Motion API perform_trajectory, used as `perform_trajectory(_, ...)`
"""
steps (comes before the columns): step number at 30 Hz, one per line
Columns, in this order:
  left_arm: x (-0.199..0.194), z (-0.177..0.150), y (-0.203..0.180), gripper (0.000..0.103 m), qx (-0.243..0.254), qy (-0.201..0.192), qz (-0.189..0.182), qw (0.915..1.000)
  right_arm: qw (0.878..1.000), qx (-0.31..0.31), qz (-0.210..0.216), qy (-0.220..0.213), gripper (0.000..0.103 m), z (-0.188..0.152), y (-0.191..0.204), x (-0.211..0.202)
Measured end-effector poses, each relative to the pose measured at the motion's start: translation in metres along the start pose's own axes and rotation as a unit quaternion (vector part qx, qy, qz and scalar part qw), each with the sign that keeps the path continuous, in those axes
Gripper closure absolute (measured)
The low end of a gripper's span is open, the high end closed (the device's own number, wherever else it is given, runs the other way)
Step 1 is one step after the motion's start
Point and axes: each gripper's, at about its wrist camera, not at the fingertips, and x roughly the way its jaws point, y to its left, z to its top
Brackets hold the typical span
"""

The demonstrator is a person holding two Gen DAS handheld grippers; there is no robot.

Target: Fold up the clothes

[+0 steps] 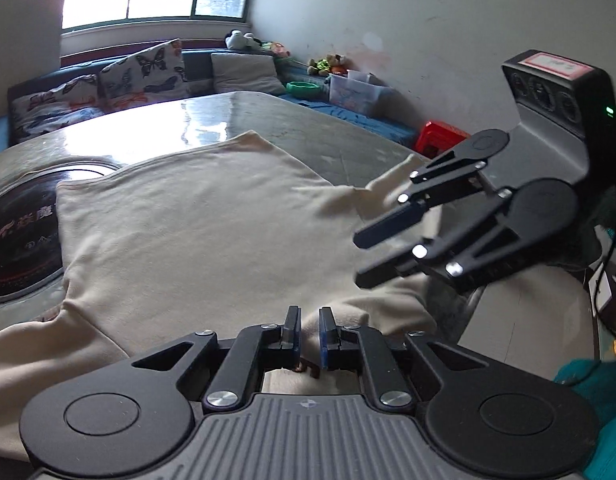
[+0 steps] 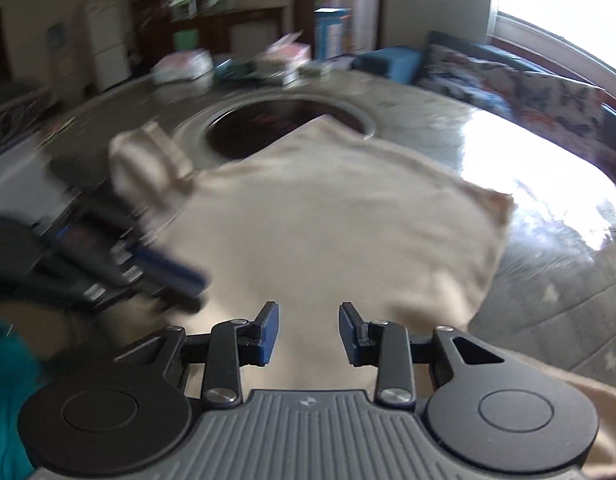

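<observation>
Cream garment (image 1: 196,224) spread flat on table (image 1: 308,136). Left tool (image 1: 309,330): fingers nearly together, a fold of the garment pinched between them. Right tool (image 2: 308,330): fingers apart, empty, above the cloth.

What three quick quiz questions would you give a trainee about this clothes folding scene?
1. Multiple choice: the garment spread on the table is A) teal, B) cream, C) red.
2. True or false: a corner of the garment lies over the edge of the round dark inset in the table.
3. Short answer: do the jaws of the right gripper stand open or shut?

Key: 1 B; 2 true; 3 open.
</observation>
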Motion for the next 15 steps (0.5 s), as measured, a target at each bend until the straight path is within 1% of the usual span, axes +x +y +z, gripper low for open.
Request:
perform_trajectory(3, 0.002, -0.002, -0.002, 0.093, 0.006, 0.005, -0.002, 1.0, 0.999, -0.03, 0.017, 0.011, 0.07, -0.015, 0.027, -0.013)
perform_trajectory(7, -0.002, 0.007, -0.006, 0.093, 0.015, -0.005, -0.001, 0.9999, 0.999, -0.037, 0.002, -0.002, 0.07, -0.023, 0.035, -0.022)
perform_trajectory(10, -0.002, 0.018, -0.008, 0.093, 0.015, -0.018, -0.002, 0.9997, 1.0, 0.002, -0.005, -0.02, 0.07, -0.028, 0.019, -0.038)
perform_trajectory(11, 0.0, 0.021, -0.009, 0.093, 0.013, -0.02, -0.004, 0.9997, 0.999, 0.019, -0.013, -0.023, 0.07, -0.03, 0.012, -0.042)
perform_trajectory(15, 0.012, 0.031, -0.018, 0.093, 0.013, -0.02, -0.013, 0.9996, 0.992, 0.09, -0.078, -0.03, 0.07, -0.044, -0.028, -0.053)
